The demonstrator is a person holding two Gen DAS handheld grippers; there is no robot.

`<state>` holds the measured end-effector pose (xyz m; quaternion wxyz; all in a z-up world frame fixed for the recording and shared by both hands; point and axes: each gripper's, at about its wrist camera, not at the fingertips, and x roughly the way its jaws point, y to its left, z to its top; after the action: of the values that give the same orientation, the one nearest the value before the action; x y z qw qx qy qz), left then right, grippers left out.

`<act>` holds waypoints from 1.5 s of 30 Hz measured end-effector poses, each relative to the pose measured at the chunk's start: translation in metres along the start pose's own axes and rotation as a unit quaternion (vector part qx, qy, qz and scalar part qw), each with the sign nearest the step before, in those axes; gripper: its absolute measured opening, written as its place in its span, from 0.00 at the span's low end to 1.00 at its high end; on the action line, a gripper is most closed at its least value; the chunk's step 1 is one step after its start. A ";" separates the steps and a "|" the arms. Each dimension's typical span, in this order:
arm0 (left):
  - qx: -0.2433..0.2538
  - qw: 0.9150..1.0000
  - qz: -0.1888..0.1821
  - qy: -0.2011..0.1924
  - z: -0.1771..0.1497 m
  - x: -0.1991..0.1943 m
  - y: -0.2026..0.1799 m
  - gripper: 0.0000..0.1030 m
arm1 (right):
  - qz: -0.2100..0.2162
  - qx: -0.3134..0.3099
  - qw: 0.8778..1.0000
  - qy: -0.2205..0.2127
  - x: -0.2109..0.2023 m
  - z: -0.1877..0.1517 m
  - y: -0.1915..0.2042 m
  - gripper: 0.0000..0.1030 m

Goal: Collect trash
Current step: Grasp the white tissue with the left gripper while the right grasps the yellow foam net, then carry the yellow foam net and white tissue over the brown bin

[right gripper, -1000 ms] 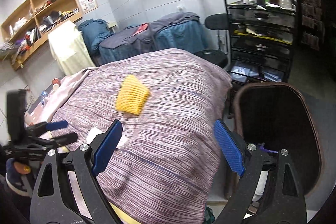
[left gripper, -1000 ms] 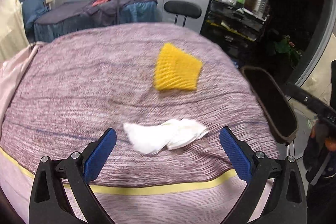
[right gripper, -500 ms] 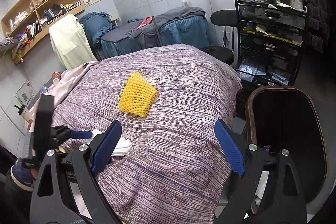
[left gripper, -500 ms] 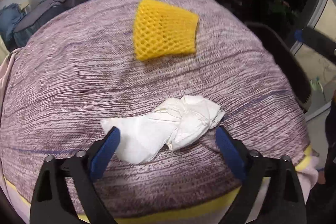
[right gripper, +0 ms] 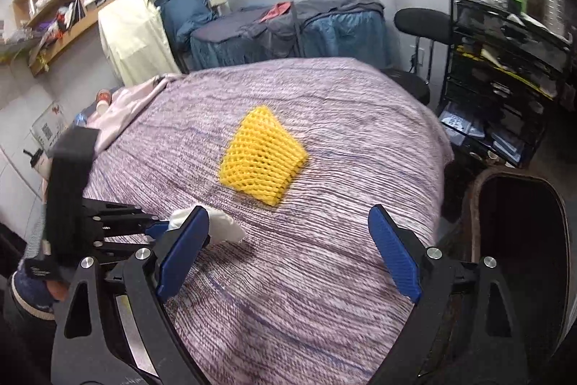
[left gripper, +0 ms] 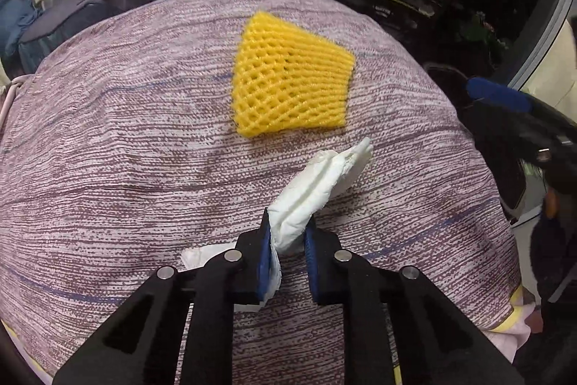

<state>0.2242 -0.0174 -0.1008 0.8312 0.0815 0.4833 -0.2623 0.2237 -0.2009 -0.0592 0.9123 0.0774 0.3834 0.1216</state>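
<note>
My left gripper (left gripper: 286, 240) is clamped on the near end of the white tissue (left gripper: 317, 183), whose free end trails toward the yellow foam net (left gripper: 292, 85) at mid-bed. The bed cover (left gripper: 108, 150) carries both. My right gripper (right gripper: 288, 251) hangs wide apart, holding nothing. In my judgement the lift should be straight up, grip firm, so the tissue clears the cover before swinging to the dark bin (right gripper: 519, 240) off the bed's right edge.

The crumpled white paper tissue (left gripper: 317, 184) looks soft and matt. The yellow foam mesh sleeve (left gripper: 292, 85) is open-celled. The mauve ribbed cloth bedspread (left gripper: 126, 150) looks rough, and the blue rubbery ribbed gripper pads (right gripper: 395, 257) are matt.
</note>
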 end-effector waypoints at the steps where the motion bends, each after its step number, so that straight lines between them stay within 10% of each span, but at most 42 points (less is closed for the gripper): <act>1: -0.009 1.000 0.002 -0.012 -0.001 -0.006 0.004 0.15 | -0.003 -0.014 1.000 0.012 0.010 0.004 0.005 0.86; 10: -0.074 0.993 0.027 -0.088 -0.011 -0.054 0.031 0.14 | -0.045 -0.086 0.993 0.071 0.085 0.043 0.030 0.83; 18: -0.095 0.989 0.037 -0.111 -0.018 -0.062 0.029 0.14 | -0.040 -0.093 0.991 0.086 0.105 0.051 0.035 0.14; 45: -0.071 0.985 0.004 -0.156 -0.026 -0.090 -0.046 0.14 | 0.003 0.013 0.999 -0.043 -0.061 -0.017 -0.018 0.11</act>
<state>0.1452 -0.0146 -0.0324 0.9013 -0.0178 0.3646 -0.2331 0.1738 -0.2344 -0.0337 0.9265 0.0953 0.3452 0.1155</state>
